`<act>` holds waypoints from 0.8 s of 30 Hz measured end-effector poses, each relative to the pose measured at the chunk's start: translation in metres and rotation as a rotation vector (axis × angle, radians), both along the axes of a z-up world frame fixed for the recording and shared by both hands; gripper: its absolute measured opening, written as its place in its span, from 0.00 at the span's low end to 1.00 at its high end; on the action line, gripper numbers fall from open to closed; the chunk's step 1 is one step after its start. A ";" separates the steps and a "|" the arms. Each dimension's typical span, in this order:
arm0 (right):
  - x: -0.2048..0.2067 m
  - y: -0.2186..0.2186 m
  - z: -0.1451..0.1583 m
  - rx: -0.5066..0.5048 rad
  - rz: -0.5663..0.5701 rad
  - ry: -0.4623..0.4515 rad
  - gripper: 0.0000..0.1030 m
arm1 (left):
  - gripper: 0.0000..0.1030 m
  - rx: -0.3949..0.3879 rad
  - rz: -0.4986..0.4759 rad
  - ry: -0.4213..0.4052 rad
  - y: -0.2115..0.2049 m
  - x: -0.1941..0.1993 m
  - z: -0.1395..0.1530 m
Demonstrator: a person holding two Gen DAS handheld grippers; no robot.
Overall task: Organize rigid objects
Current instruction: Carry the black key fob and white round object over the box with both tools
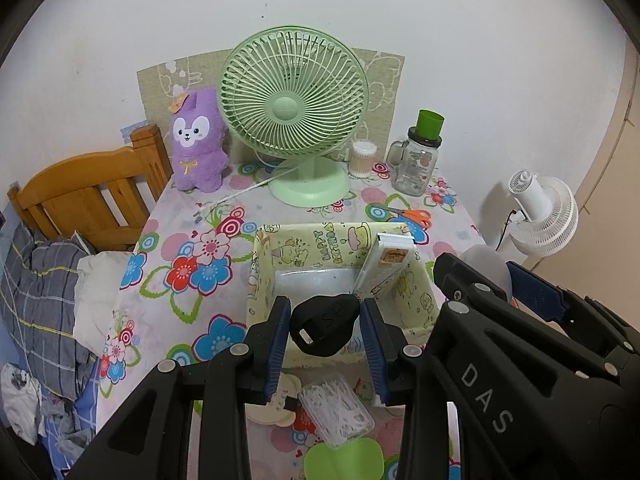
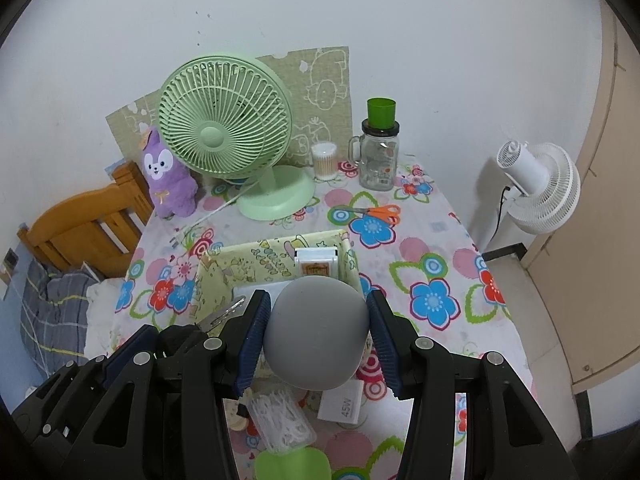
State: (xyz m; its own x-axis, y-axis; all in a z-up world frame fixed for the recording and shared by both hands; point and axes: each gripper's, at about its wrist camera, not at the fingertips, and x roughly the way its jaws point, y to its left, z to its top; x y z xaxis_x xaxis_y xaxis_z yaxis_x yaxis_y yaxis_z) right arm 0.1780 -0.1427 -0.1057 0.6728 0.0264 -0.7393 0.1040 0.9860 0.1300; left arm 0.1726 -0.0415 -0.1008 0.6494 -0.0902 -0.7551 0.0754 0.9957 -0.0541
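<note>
Both claws loaded and poised at the near edge of the storage box.

Left wrist view: the left gripper (image 1: 325, 326) is closed as far as it goes on a black key fob (image 1: 323, 326), its blue pads (image 1: 280, 342) pressing the sides; just beyond and below sits the yellow cartoon-print box (image 1: 262, 268), with a white carton (image 1: 386, 262) leaning in its far right corner. The fob looks light, hard and smooth, so it is best held across its broad flanks. Right wrist view: the right gripper (image 2: 318, 338) is nearly closed around a grey egg-shaped object (image 2: 318, 330), directly above the box's near right wall. I judge it rigid, matte and prone to squirting out; grip at its widest girth.
</note>
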 end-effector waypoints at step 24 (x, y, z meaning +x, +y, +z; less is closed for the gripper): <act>0.081 0.006 -0.049 0.021 0.020 0.073 0.52 | 0.35 0.015 0.063 0.074 0.007 0.071 -0.046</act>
State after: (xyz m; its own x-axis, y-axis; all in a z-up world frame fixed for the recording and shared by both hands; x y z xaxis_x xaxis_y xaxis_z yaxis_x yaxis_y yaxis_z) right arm 0.2591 -0.1368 -0.1548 0.6165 0.0554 -0.7854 0.0941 0.9852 0.1434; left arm 0.2441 -0.0345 -0.1467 0.5955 -0.0388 -0.8024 0.0086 0.9991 -0.0420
